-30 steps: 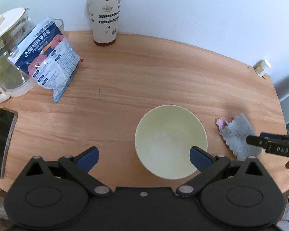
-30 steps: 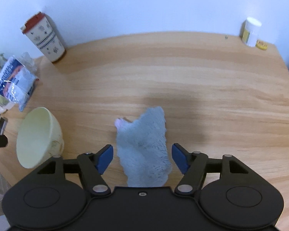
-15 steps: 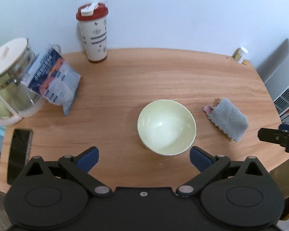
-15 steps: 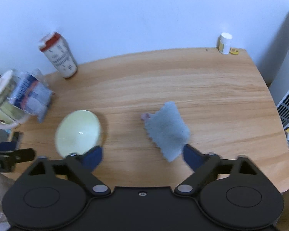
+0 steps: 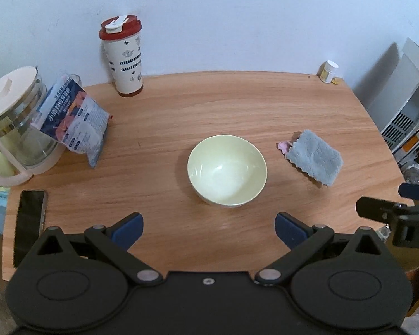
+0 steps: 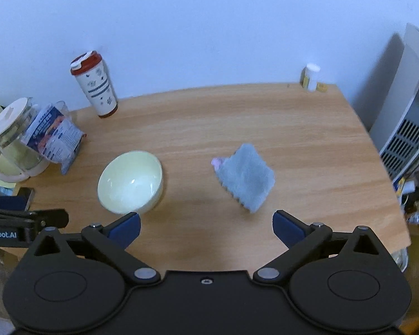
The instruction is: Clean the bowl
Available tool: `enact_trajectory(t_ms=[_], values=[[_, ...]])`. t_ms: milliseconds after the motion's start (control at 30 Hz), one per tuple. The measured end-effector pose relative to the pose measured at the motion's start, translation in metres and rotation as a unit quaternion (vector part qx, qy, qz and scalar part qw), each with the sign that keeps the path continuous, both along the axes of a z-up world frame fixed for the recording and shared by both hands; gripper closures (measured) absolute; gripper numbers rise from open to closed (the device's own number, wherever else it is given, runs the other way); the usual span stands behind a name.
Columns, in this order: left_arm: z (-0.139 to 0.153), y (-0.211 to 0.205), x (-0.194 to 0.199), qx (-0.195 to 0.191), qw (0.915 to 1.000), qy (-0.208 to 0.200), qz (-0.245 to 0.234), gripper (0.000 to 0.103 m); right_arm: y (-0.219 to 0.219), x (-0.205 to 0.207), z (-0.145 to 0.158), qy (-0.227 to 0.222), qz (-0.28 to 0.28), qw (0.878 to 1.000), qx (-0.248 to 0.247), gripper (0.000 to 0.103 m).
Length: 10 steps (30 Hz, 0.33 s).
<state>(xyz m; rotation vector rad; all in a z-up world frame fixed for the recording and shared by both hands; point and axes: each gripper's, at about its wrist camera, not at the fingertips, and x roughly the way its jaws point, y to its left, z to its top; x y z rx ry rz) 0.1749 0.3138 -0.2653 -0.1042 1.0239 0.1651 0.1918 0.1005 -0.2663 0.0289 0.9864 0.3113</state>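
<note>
A pale yellow-green bowl (image 5: 226, 169) stands upright and empty on the wooden table (image 5: 209, 106); it also shows in the right wrist view (image 6: 130, 185). A grey-blue cloth (image 5: 314, 159) with a pink tag lies flat to the bowl's right, and shows in the right wrist view (image 6: 245, 178). My left gripper (image 5: 209, 230) is open and empty, held above the table's near edge, short of the bowl. My right gripper (image 6: 206, 228) is open and empty, held back from the cloth.
A red-lidded tumbler (image 5: 122, 55) stands at the back. A glass kettle (image 5: 12, 122) and a blue packet (image 5: 74, 121) sit at the left, a phone (image 5: 29, 223) at the near left. A small white bottle (image 5: 329, 71) stands at the back right. A white appliance (image 5: 405, 97) is beyond the right edge.
Both grippers have pulled back and up from the table. The bowl and cloth now look smaller and farther; they have not moved. Both grippers stay open.
</note>
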Motion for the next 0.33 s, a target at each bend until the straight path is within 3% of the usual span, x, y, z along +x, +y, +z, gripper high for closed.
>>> enact_trajectory(t_ms=[333], values=[[-0.0015,-0.0094,-0.0063,0.012,0.9999,0.002,0.0,0.001,-0.0008,-0.0117,-0.0007,-0.013,-0.008,1.0,-0.009,0.001]])
